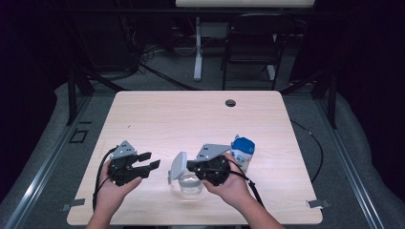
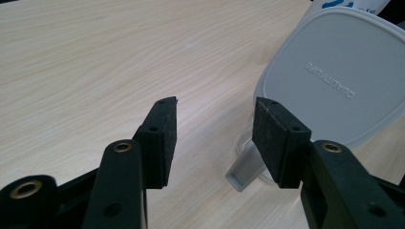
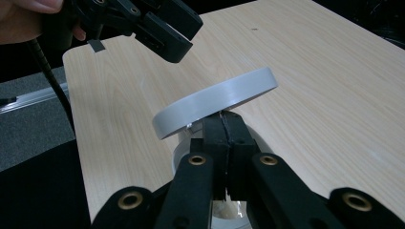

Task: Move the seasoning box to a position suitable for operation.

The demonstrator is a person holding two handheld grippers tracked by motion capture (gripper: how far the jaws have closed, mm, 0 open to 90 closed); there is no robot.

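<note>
Lid [image 3: 217, 100] sat pinched by its edge tab between the right gripper [image 3: 228, 138]'s closed fingers, lifted tilted above the clear container [image 1: 190, 183]. Left gripper [image 2: 215, 138] stood open, empty, just beside it. Removal looked done; setting down remained.

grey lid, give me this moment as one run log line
right gripper: shut on grey lid, tilted above clear container | left gripper: open, apart | blue-capped bottle: upright behind

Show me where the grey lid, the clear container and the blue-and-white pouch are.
grey lid [image 2: 334, 81]: left gripper view, on its flat face near the embossed lettering.
clear container [image 1: 190, 185]: high view, on its glass wall below the lid.
blue-and-white pouch [image 1: 243, 149]: high view, on its blue upper part.
</note>
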